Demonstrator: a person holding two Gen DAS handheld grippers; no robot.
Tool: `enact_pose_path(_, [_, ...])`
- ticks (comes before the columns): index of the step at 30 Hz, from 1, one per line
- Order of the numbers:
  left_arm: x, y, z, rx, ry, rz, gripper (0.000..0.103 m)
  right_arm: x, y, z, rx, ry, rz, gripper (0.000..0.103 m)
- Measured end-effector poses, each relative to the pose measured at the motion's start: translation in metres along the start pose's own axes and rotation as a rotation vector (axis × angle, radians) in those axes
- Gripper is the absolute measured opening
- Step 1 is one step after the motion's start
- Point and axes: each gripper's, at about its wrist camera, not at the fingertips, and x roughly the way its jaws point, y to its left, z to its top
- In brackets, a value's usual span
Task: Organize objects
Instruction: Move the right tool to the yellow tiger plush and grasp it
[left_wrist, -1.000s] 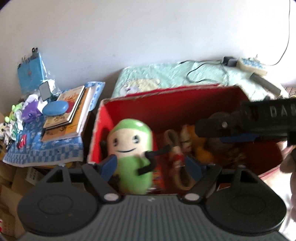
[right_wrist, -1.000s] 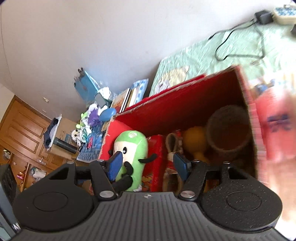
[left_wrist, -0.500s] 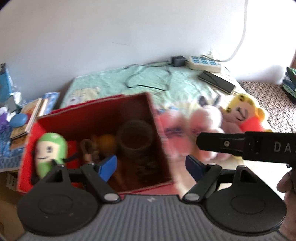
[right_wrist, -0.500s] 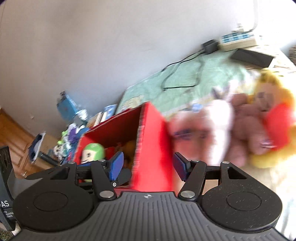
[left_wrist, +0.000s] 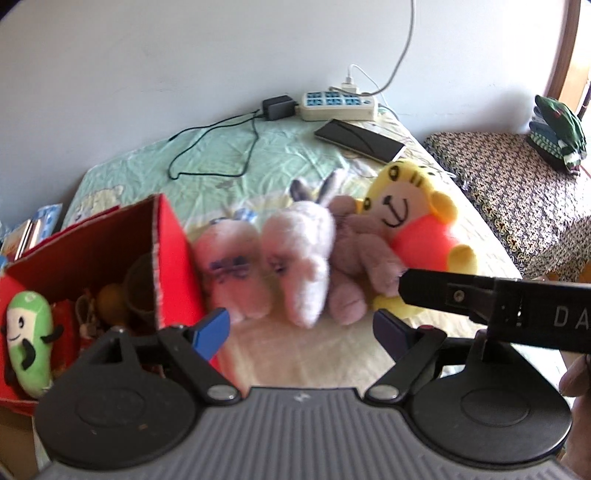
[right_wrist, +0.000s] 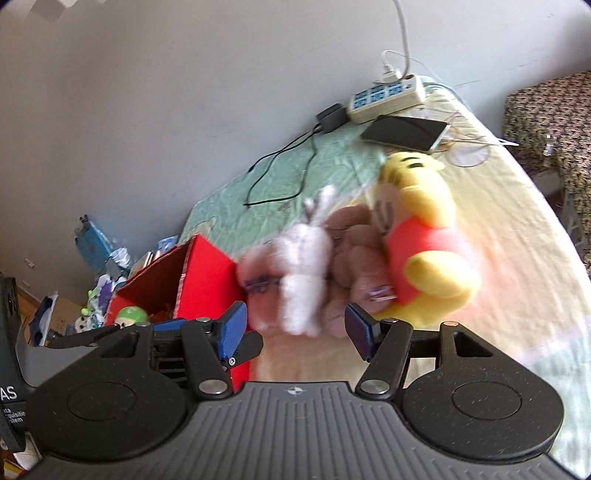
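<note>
Both tools gape wide and empty: left tool (left_wrist: 301, 328), right tool (right_wrist: 295, 325). 4 plush toys (left_wrist: 303, 258) lie bunched just ahead, the red box (left_wrist: 173, 266) front-left; a pinch could snag 2.

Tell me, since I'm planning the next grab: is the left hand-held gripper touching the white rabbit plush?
Apart: the left wrist view shows bare bedding between the open left hand-held gripper and the white rabbit plush.
</note>
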Motion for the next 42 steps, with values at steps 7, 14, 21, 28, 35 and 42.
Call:
enact_pose_path(7, [0.012,-0.022,0.007,0.022,0.024,-0.003,0.086,-0.005,-0.021,0.006,0.025,-0.006,-0.025,0.062])
enact_pose_path(14, [0.030,-0.038,0.012,0.028,0.064,-0.008,0.086,-0.006,-0.036,0.014,0.033,-0.006,-0.044,0.062])
enact_pose_path(21, [0.045,-0.051,0.016,0.041,0.100,-0.011,0.091,-0.005,-0.047,0.020,0.044,0.003,-0.056,0.062])
enact_pose_path(28, [0.055,-0.057,0.017,0.050,0.127,-0.013,0.099,-0.003,-0.057,0.023,0.061,0.007,-0.064,0.062])
enact_pose_path(35, [0.060,-0.059,0.015,0.048,0.153,-0.026,0.099,-0.003,-0.058,0.024,0.069,0.011,-0.065,0.062])
enact_pose_path(42, [0.065,-0.060,0.010,0.043,0.173,-0.030,0.100,-0.005,-0.060,0.024,0.065,0.000,-0.078,0.062])
